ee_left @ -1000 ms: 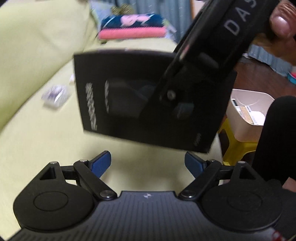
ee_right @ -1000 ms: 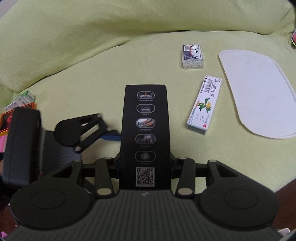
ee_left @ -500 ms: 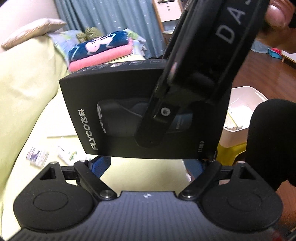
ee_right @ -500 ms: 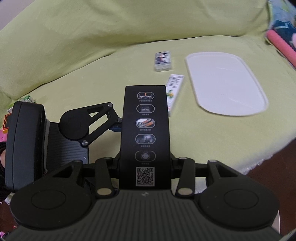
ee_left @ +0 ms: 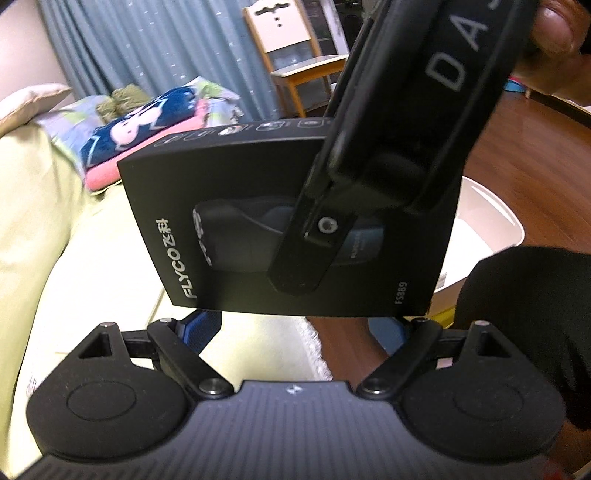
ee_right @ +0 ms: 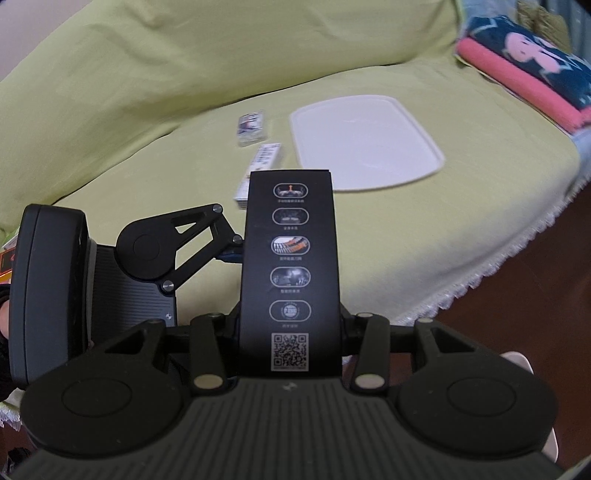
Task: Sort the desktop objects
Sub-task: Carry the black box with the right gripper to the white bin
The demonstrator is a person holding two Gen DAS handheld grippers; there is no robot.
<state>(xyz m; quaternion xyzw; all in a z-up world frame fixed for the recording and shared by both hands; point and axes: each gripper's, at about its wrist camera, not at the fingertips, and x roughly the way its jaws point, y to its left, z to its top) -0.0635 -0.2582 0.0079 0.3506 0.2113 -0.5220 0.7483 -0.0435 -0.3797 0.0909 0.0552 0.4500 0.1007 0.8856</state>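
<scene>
A black FLYCO shaver box stands upright between the fingers of my right gripper, which is shut on its two wide faces. The left wrist view shows that box side-on, with one right finger lying across its front. My left gripper hangs open just below the box's lower edge, which hides the tips of its blue pads. In the right wrist view the left gripper reaches in from the left, beside the box. A thumb rests on the right handle.
On the green sofa cover lie a white tray, a small clear box and a white carton. Folded towels sit at the sofa's end. A white bin stands by a black-clad leg, and a wooden chair farther off.
Both grippers have travelled together toward the sofa's towel end and risen a little. The box stays in the right gripper, and now sits closer over the left gripper's pads.
</scene>
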